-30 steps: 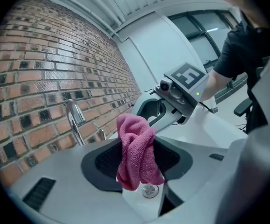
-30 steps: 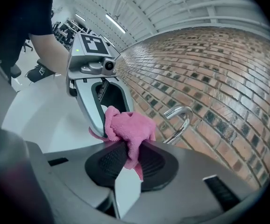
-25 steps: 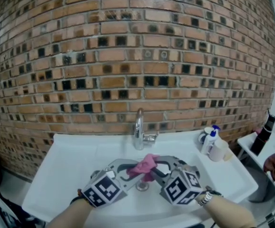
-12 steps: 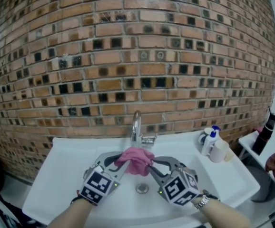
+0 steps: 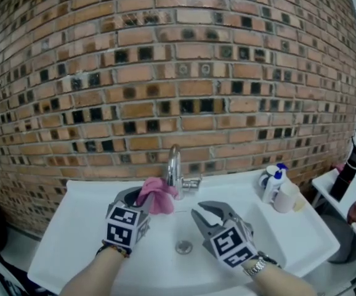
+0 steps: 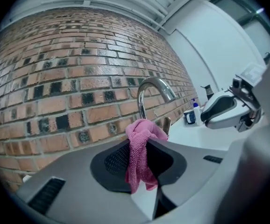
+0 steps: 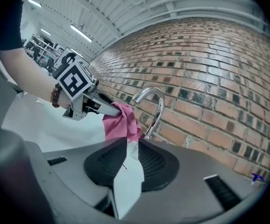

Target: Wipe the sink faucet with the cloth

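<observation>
My left gripper (image 5: pixel 146 197) is shut on a pink cloth (image 5: pixel 157 195) and holds it against the left side of the chrome faucet (image 5: pixel 174 166). In the left gripper view the cloth (image 6: pixel 142 157) hangs bunched between the dark pads, with the faucet's curved spout (image 6: pixel 152 88) just behind it. My right gripper (image 5: pixel 199 209) stands open over the basin, right of the faucet, and holds nothing. The right gripper view shows its jaws (image 7: pixel 131 146) parted over bare white sink, and beyond them the left gripper (image 7: pixel 81 97) with the cloth (image 7: pixel 121 120) at the faucet (image 7: pixel 154 107).
The white sink (image 5: pixel 73 227) runs along a brick wall (image 5: pixel 178 73), with its drain (image 5: pixel 184 246) below the grippers. A blue-capped bottle (image 5: pixel 271 182) and a white cup (image 5: pixel 286 197) stand on the right rim. A dark bottle (image 5: pixel 346 171) stands on a shelf at far right.
The right gripper has let go of the cloth and drawn back to the right. The left gripper has carried the cloth up and left from over the drain to the faucet.
</observation>
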A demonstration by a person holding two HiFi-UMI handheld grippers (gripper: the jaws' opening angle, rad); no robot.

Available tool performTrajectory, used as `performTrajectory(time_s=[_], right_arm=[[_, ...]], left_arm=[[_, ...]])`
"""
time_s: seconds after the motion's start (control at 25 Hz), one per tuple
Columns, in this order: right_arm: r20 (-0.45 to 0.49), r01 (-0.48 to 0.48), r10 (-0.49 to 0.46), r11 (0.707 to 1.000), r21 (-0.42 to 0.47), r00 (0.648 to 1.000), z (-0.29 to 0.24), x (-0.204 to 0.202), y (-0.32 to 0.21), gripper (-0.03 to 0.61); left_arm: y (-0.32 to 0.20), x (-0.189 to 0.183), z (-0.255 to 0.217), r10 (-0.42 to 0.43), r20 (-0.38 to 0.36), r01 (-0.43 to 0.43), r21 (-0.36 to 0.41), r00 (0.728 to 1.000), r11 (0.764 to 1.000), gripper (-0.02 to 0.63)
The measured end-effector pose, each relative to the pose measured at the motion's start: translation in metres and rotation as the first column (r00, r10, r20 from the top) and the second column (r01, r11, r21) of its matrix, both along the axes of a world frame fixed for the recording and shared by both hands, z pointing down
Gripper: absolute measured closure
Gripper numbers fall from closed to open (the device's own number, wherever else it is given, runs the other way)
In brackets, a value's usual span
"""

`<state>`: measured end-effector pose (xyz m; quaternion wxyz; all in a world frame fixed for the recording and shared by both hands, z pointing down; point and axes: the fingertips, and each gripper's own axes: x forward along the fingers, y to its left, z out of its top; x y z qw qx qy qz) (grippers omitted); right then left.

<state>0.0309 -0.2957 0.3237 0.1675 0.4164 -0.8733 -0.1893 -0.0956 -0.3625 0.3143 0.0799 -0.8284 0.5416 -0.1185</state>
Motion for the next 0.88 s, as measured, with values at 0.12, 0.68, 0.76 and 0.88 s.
performTrajectory(time_s=[0.12, 0.68, 0.76, 0.88], right_arm=[[0.024, -0.013, 0.013, 1.0, 0.003, 1.0, 0.0, 0.007, -0.006, 0.497], [0.078, 0.007, -0.004, 0.999, -0.038, 0.997, 0.009, 0.005, -0.005, 0.502], [0.085, 0.007, -0.003, 0.999, -0.045, 0.996, 0.009, 0.005, -0.005, 0.502], [0.09, 0.01, -0.005, 0.999, -0.05, 0.996, 0.01, 0.006, -0.004, 0.502]], left_arm=[[-0.015, -0.005, -0.001, -0.056, -0.001, 0.056, 0.003, 0.998, 0.998, 0.525], [-0.078, -0.001, 0.002, -0.165, -0.018, 0.165, 0.001, 0.986, 0.986, 0.525], [-0.085, 0.002, 0.005, -0.169, -0.019, 0.169, -0.001, 0.985, 0.986, 0.525], [-0.095, 0.005, 0.01, -0.168, -0.021, 0.168, -0.005, 0.986, 0.986, 0.525]])
